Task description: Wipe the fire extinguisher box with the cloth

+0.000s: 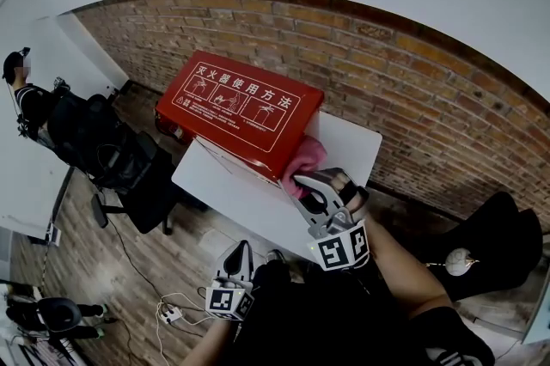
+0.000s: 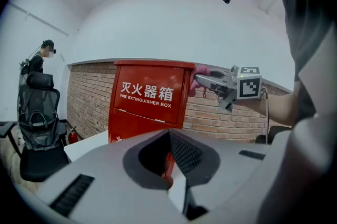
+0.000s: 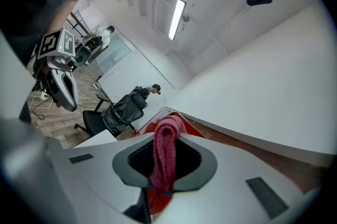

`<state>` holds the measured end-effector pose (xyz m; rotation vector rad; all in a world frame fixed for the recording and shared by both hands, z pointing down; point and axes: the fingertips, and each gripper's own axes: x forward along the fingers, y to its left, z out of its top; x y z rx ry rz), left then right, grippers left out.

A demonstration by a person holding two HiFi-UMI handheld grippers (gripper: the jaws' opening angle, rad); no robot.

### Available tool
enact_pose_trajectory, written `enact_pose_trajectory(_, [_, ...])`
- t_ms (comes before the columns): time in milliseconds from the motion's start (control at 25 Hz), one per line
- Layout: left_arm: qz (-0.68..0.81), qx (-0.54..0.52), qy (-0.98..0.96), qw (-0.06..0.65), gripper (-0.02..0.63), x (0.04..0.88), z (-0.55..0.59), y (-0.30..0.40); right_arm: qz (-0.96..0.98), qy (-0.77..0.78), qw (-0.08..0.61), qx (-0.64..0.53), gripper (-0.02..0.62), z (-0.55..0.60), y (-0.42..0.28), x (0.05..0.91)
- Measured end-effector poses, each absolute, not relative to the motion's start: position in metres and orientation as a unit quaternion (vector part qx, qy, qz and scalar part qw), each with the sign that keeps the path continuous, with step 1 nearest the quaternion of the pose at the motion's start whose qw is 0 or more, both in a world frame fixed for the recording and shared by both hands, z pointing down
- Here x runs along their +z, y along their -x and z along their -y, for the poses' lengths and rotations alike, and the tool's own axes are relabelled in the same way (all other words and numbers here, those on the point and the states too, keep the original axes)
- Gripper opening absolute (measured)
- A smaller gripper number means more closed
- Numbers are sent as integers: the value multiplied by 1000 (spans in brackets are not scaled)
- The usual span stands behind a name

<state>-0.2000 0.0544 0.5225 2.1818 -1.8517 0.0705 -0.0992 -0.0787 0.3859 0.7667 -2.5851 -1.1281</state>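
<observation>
Right gripper (image 1: 298, 182) clamping cloth (image 1: 306, 156), red box (image 1: 236, 102) upright

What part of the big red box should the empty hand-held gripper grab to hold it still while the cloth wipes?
Probably the thin lip of the lid at the left corner of the box, coming from the front. The body looks too wide for the jaws, and the right hand-held gripper has the cloth at the right side.

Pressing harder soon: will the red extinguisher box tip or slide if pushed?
It may tip: the box stands tall and upright, and the cloth meets it at the top corner. Its smooth painted face looks stiff, probably slippery.
</observation>
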Motion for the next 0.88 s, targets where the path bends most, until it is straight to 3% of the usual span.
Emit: enact_pose_trajectory(880, [641,29,-752,150,17,530,-56,207,903,-244,108,-337,66,62,111,419])
